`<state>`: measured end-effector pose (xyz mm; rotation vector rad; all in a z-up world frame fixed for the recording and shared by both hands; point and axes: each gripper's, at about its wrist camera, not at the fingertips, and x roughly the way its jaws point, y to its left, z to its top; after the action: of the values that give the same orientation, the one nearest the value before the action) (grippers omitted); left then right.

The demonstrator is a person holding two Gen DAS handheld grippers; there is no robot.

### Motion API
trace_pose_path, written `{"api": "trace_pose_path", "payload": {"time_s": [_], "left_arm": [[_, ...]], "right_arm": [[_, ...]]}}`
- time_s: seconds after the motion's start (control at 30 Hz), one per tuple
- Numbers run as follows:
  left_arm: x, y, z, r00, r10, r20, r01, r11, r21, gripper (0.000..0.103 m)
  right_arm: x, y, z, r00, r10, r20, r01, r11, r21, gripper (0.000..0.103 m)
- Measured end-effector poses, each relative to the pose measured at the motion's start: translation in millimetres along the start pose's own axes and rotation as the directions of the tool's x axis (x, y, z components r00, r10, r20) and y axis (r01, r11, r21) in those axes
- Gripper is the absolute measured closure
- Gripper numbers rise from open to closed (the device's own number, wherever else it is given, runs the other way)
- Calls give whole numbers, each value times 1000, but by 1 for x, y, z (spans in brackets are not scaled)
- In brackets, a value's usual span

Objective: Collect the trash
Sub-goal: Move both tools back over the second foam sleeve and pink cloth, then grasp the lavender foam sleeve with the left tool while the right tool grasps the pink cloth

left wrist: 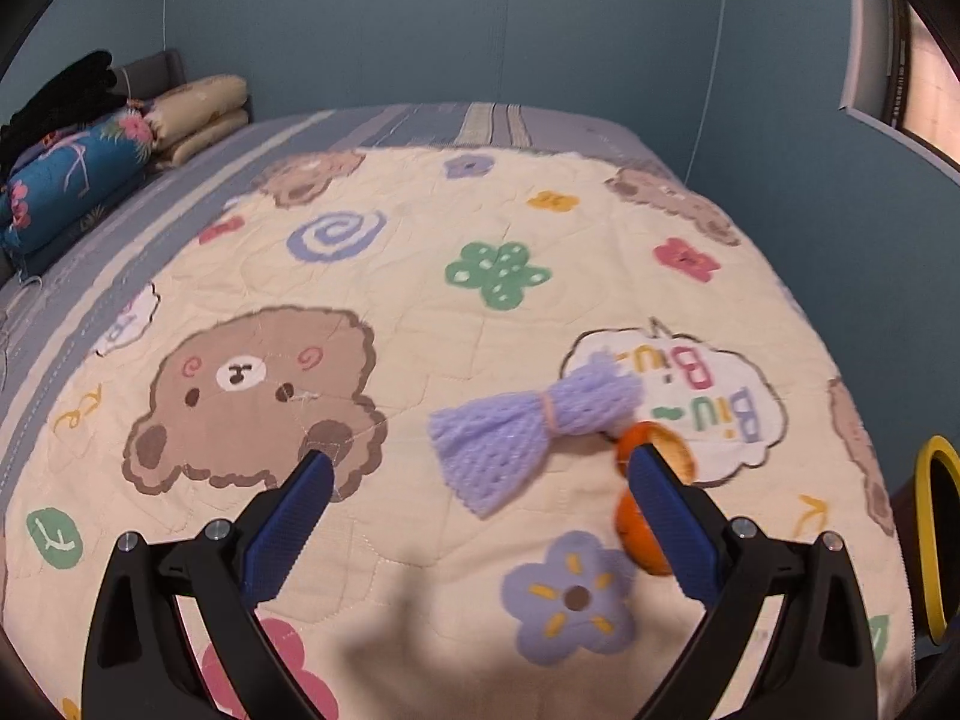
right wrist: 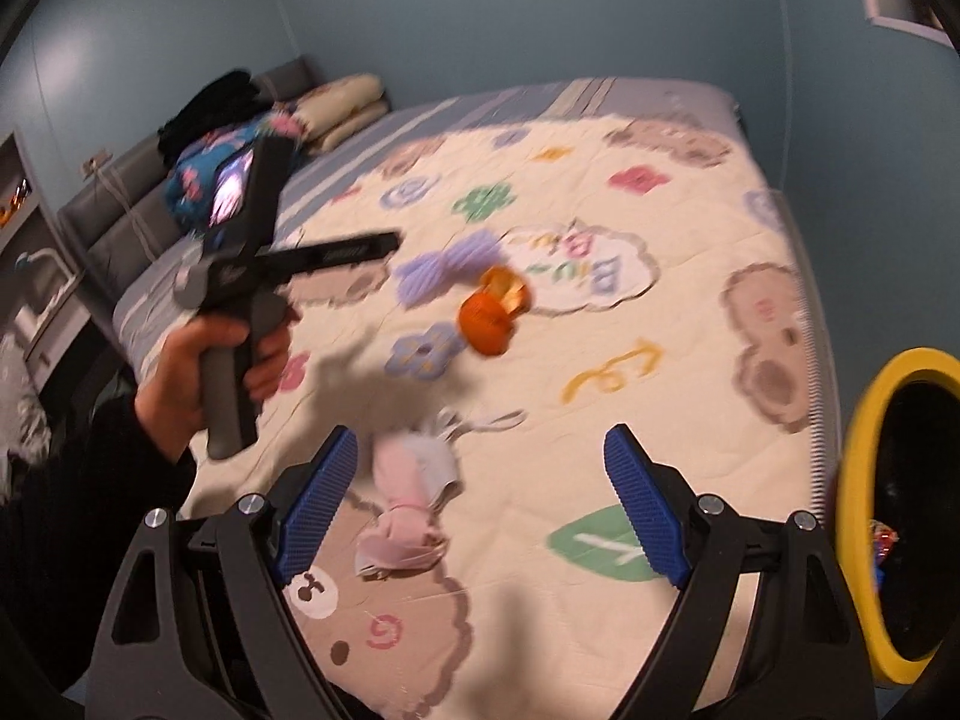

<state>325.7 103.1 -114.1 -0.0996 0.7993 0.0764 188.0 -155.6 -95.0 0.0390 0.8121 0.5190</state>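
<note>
A purple foam fruit net [left wrist: 528,429] lies on the cartoon bear quilt [left wrist: 420,312], with orange peel [left wrist: 657,468] just right of it. My left gripper [left wrist: 480,468] is open above the quilt, its right finger in front of the peel. In the right wrist view the net [right wrist: 444,267] and peel [right wrist: 492,312] lie mid-bed, and a crumpled pink and white face mask [right wrist: 408,498] lies near my open right gripper [right wrist: 480,450], closer to its left finger. The left gripper [right wrist: 336,255] shows held in a hand at left.
A black bin with a yellow rim [right wrist: 864,510] stands at the bed's right edge, also in the left wrist view [left wrist: 930,540]. Pillows and folded blankets [left wrist: 120,138] are stacked at the headboard. Blue walls surround the bed.
</note>
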Motion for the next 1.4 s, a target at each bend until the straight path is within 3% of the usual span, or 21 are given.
{"api": "trace_pose_path", "payload": {"time_s": [0.23,0.67,0.73,1.0,1.13,1.23,1.3,1.4], "left_arm": [[37,14,6,999,25,-42,-26,999,-19,8],[88,4,6,996,28,-89,-26,999,23,8],[92,-1,4,996,27,-90,-24,999,41,14],[94,-13,-3,993,-15,-117,25,997,79,55],[90,-22,-7,994,0,-112,15,991,131,76],[87,-24,-6,994,8,-109,8,990,141,87],[83,-22,-5,994,8,-110,6,992,128,102],[76,-15,-4,993,-20,-120,31,995,94,102]], "right_arm": [[50,26,-10,993,36,-112,-42,998,-49,22],[111,41,-26,967,-15,-253,-14,994,-112,25],[117,45,-29,962,-19,-273,-17,992,-128,30],[128,50,-40,949,-36,-313,-15,987,-158,44],[128,54,-43,945,-32,-327,-26,985,-171,73],[127,52,-42,944,-24,-330,-32,986,-161,78],[125,50,-42,944,-13,-328,-38,988,-150,79],[121,49,-41,944,9,-329,-57,989,-135,80]]}}
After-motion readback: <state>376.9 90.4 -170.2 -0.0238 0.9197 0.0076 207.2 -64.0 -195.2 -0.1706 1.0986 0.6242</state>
